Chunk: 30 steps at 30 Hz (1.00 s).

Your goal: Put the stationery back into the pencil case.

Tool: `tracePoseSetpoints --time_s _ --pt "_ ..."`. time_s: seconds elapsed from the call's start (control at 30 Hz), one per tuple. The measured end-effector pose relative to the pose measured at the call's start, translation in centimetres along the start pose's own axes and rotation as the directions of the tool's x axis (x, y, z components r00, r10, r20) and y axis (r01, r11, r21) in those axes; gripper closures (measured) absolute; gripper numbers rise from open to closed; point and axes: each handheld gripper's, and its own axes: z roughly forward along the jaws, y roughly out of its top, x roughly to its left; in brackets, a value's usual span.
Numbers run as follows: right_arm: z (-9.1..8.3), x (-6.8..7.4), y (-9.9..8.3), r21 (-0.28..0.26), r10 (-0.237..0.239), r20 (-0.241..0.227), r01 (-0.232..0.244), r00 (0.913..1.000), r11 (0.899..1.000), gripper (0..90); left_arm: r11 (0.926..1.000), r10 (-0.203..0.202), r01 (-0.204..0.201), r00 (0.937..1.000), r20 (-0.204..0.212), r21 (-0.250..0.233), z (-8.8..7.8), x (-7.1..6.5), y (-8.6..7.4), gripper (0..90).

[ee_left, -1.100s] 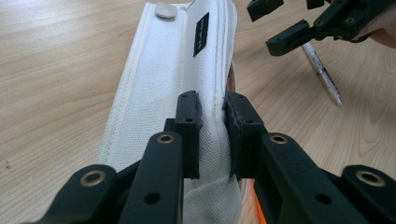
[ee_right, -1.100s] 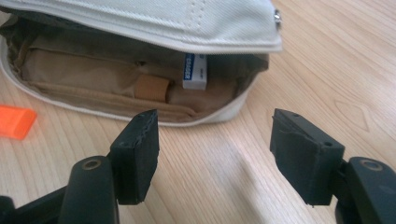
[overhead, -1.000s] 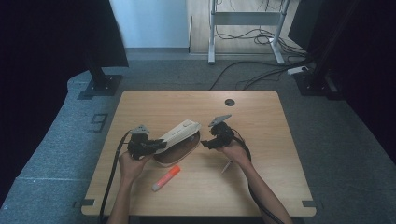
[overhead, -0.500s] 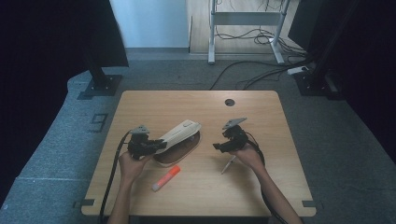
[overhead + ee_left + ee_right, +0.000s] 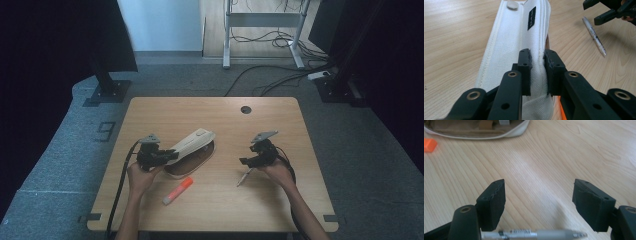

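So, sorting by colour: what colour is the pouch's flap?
Off-white flap, clearest in the left gripper view.

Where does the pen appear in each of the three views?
High view: the pen lies right of centre, under the right gripper.
Left gripper view: upper right, slanted.
Right gripper view: bottom edge, crosswise.
Shared landmark: the white pouch.

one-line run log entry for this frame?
left hand-held gripper: shut on pencil case flap | right hand-held gripper: open, jaws just opening, above pen, nothing gripped | orange marker: on table
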Motion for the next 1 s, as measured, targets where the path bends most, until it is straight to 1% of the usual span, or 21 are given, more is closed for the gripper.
tracePoseSetpoints --time_s 0.3,0.5,0.67,0.8,1.0 --pt "-0.4 -0.7 -1.7 0.021 0.019 -0.005 -0.019 0.9998 1.000 26.7 1.0000 -0.002 0.002 1.0000 0.003 -0.001 0.0 0.0 0.0 76.4" --pt "-0.4 -0.8 -2.5 0.031 0.002 -0.018 -0.002 0.9998 1.000 27.6 1.0000 -0.001 0.001 1.0000 0.002 0.000 0.0 0.0 0.0 76.3" --pt "-0.2 -0.8 -2.9 0.045 -0.007 -0.031 0.008 0.9995 0.999 28.1 1.0000 -0.003 0.003 1.0000 0.004 0.000 0.0 0.0 0.0 76.4" --pt "-0.2 -0.9 -3.1 0.037 -0.006 -0.035 0.007 0.9994 0.999 28.4 1.0000 -0.002 0.002 1.0000 0.004 0.000 0.0 0.0 0.0 76.4" --pt "-0.1 -1.0 -3.1 0.035 -0.016 -0.040 0.018 0.9991 0.999 29.6 1.0000 -0.002 0.002 1.0000 0.002 0.001 0.0 0.0 0.0 76.4"
